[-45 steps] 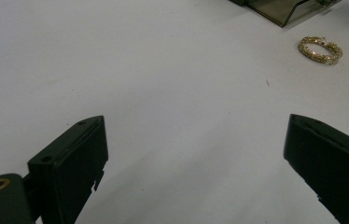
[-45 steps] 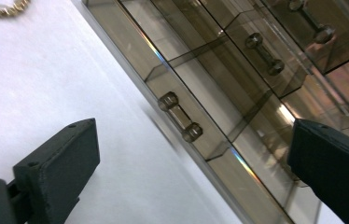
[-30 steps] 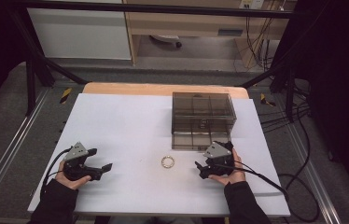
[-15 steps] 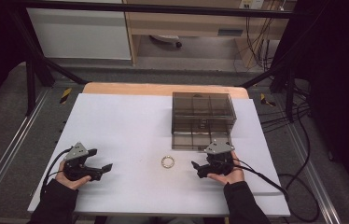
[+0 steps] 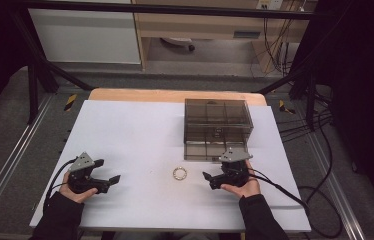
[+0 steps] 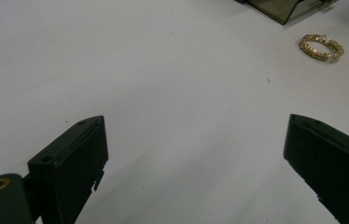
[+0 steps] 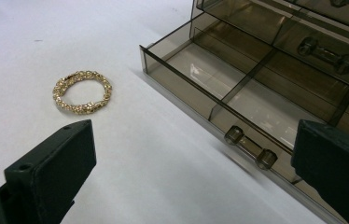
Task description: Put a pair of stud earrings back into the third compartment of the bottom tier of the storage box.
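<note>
Gold, chunky and closed in a loop, the bracelet [image 5: 179, 173] lies flat on the white desk [image 5: 135, 130], between your two hands and just at 7 o'clock of the smoky clear drawer box [image 5: 217, 127]. Its links look knobbly and glittering, so it will likely flex and slide rather than lift stiffly.

Your right tongs [image 5: 214, 181] sit at 3 o'clock of the bracelet, apart and holding nothing, pointing toward it. Your left tongs [image 5: 106, 181] rest well away at 9 o'clock, also spread wide and empty.

The bottom drawer [image 7: 238, 105] stands pulled out, its divided compartments bare, so the job in hand appears to be picking up the bracelet and dropping it in. To do that well, bring the right tongs low across the desk, set one jaw inside the loop and one outside, and pinch a single side of the chain rather than spanning the whole ring. Close firmly, since small links may slip. Lift clear of the drawer's front wall and its handle [image 7: 251, 147] before moving over a compartment.
</note>
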